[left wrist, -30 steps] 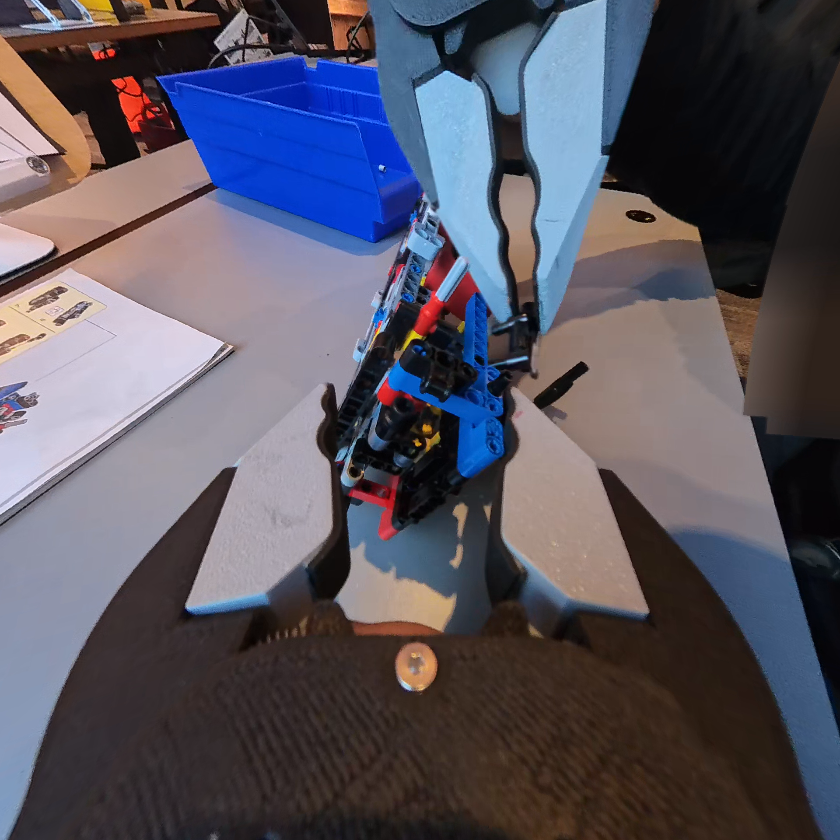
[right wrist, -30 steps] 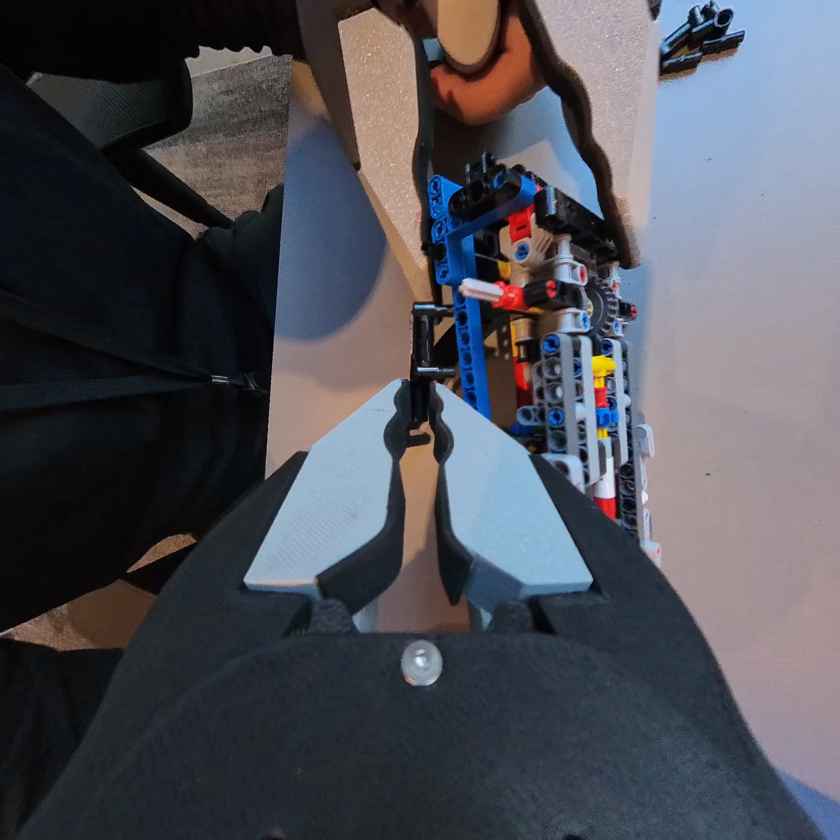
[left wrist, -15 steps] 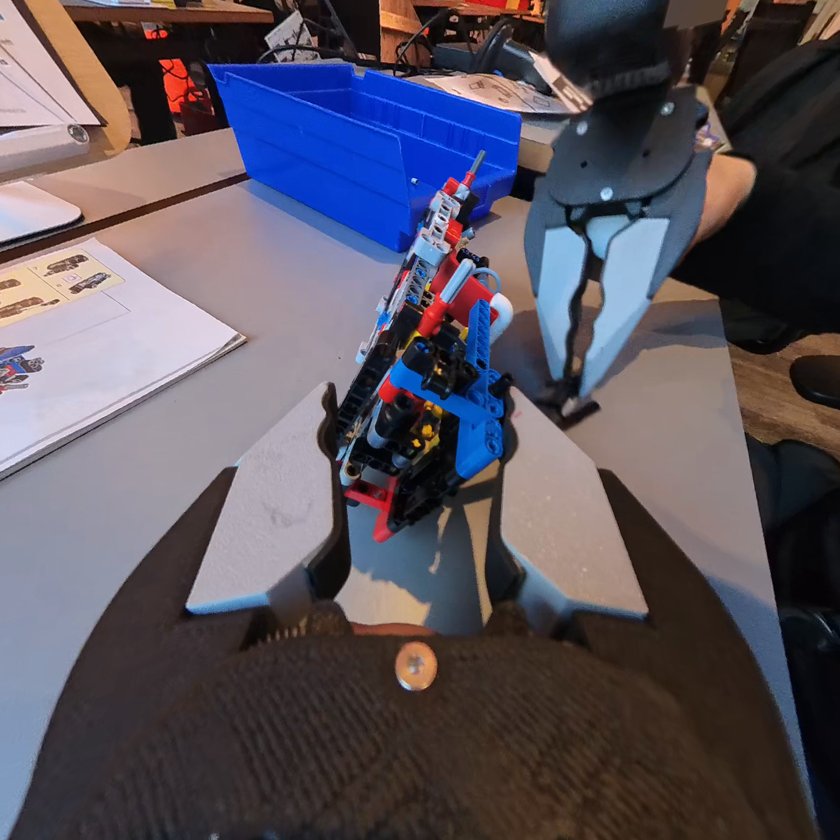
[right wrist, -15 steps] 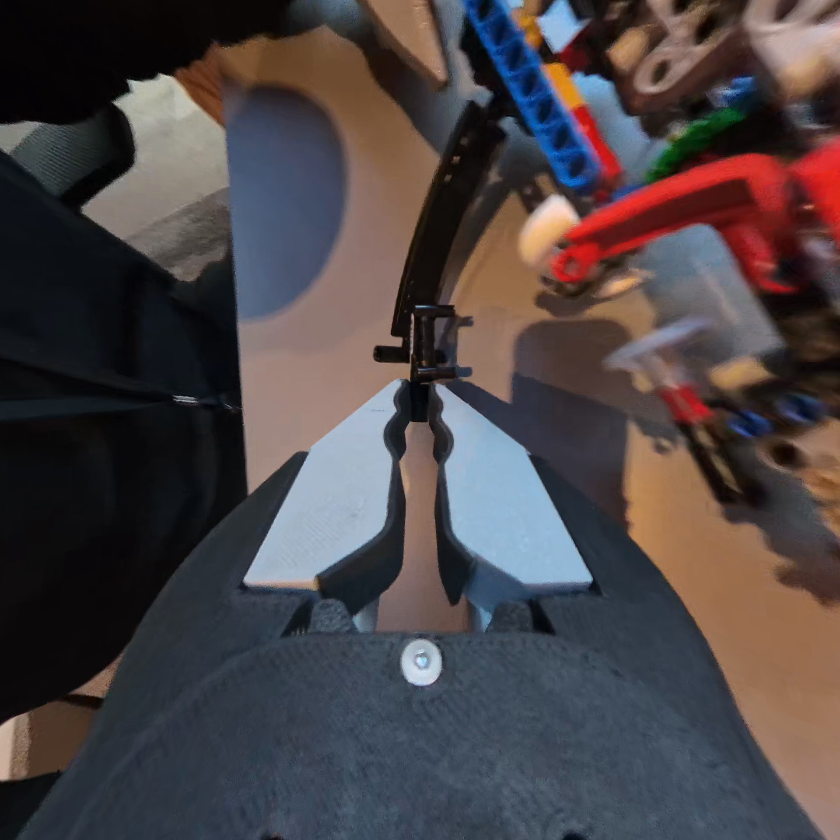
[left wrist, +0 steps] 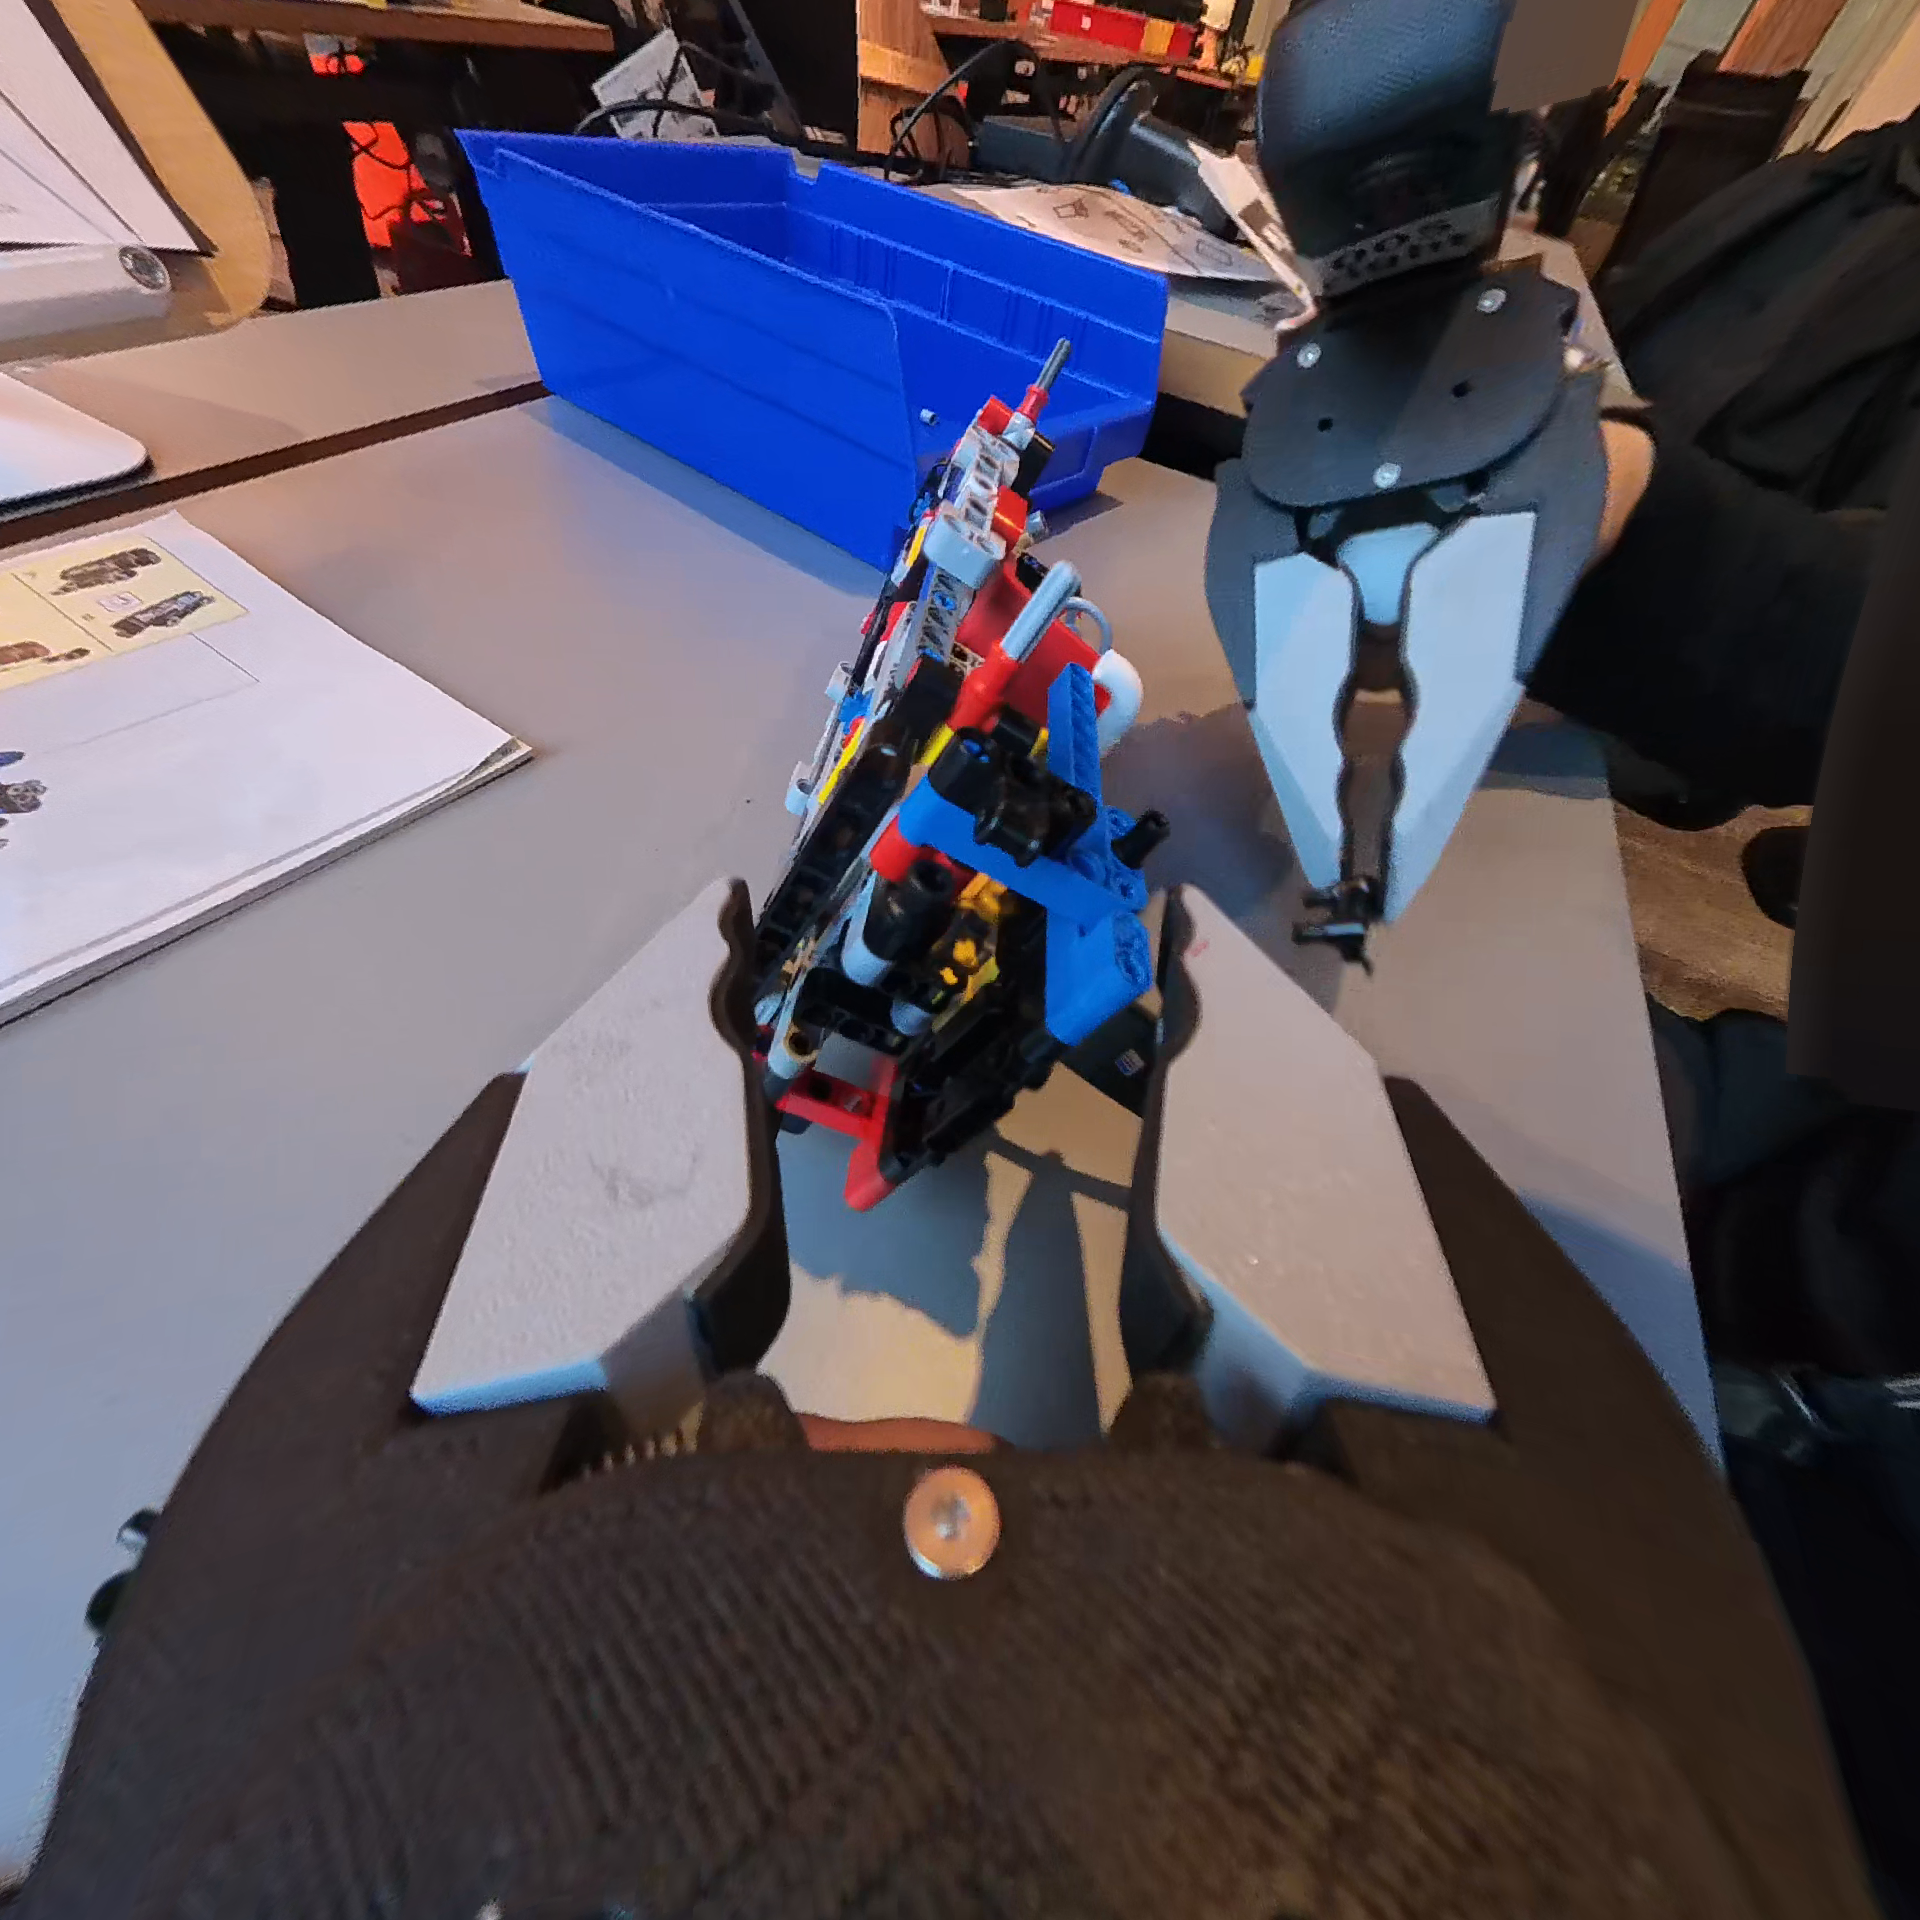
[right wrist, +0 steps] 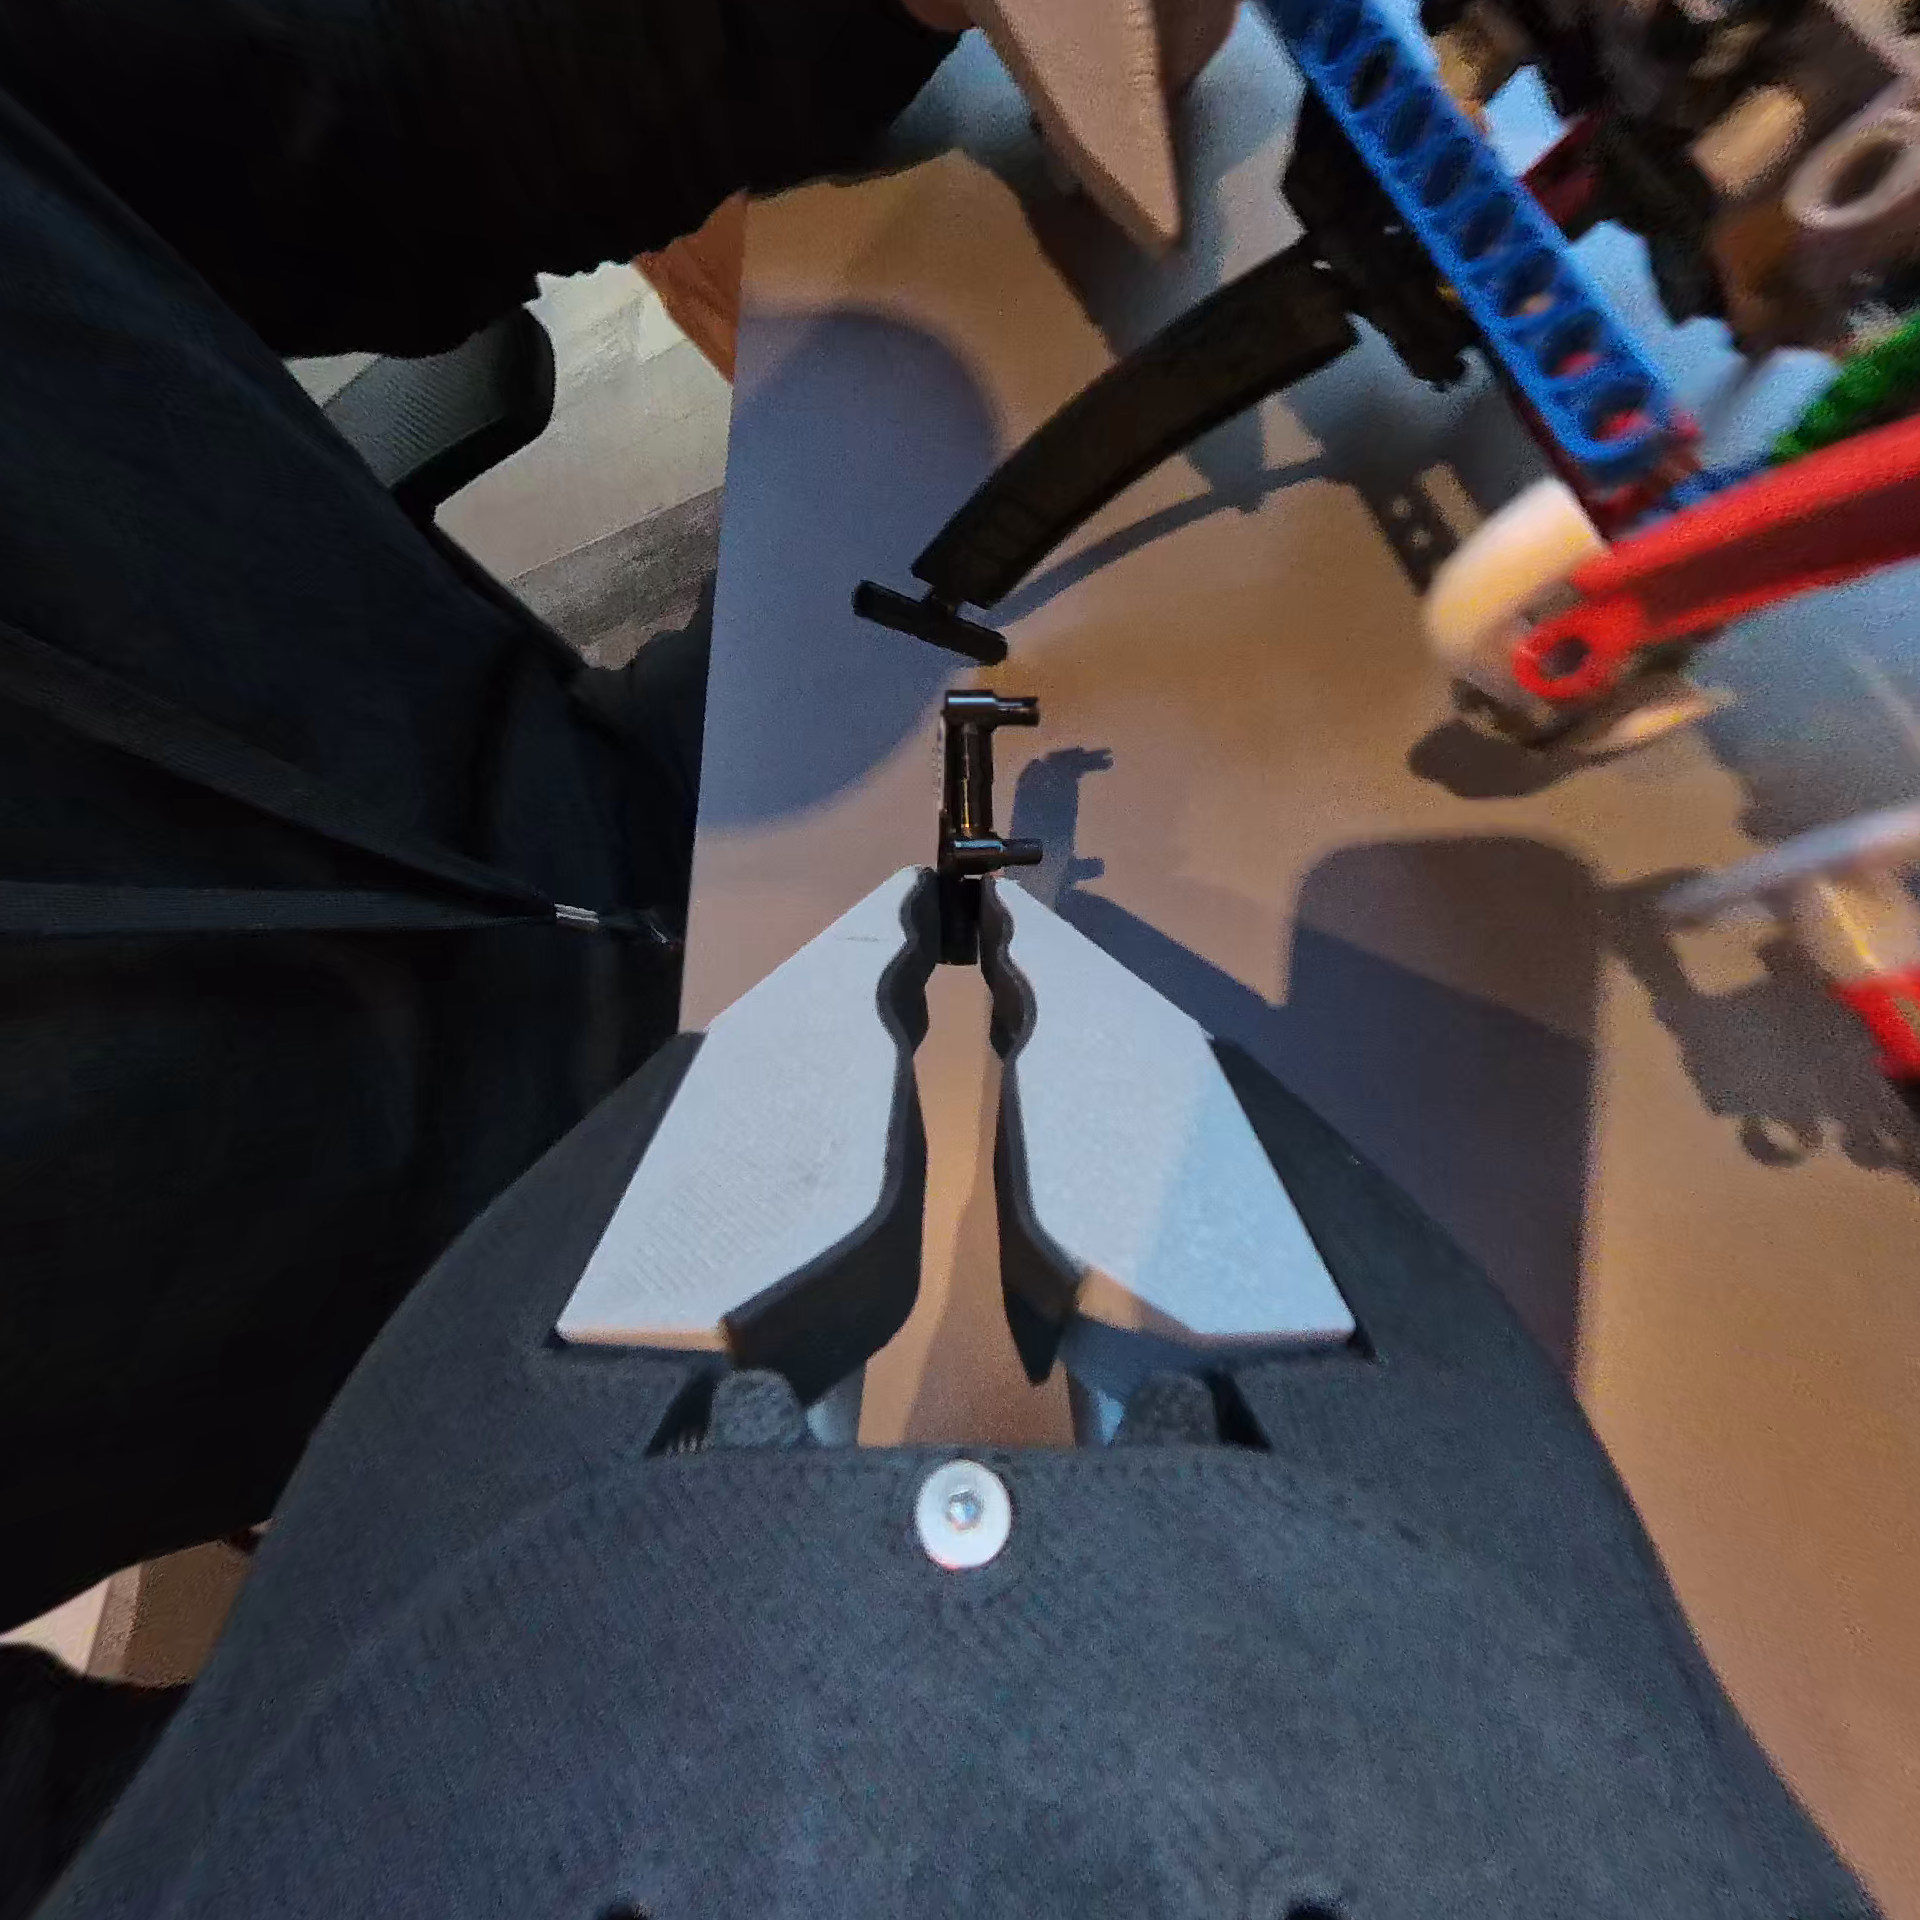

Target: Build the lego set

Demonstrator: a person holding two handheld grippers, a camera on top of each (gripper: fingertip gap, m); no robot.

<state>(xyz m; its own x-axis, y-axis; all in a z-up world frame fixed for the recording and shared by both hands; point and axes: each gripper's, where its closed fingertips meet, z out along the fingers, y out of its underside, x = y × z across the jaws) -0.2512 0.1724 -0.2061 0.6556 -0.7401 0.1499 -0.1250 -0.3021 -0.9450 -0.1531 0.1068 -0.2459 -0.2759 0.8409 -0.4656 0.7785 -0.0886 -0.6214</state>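
My left gripper (left wrist: 956, 966) is shut on the lego model (left wrist: 966, 790), a multicoloured build of blue, red, black and grey beams held tilted above the grey table (left wrist: 540, 644). My right gripper (right wrist: 961, 899) is shut on a small black connector piece (right wrist: 977, 779). It also shows in the left wrist view (left wrist: 1361, 904), pointing down to the right of the model, apart from it, with the black piece (left wrist: 1340, 914) at its tips. In the right wrist view the model's blue beam (right wrist: 1475, 229) and a black curved part (right wrist: 1122, 436) are blurred at upper right.
A blue plastic bin (left wrist: 790, 301) stands behind the model. An instruction booklet (left wrist: 187, 748) lies at the left. The table's right edge (left wrist: 1652, 1039) runs close beside my right gripper. A person in dark clothing (right wrist: 260, 727) is at the left of the right wrist view.
My right gripper has pulled away from the model to its right and lower, still holding the black piece. The model has stayed in my left gripper.
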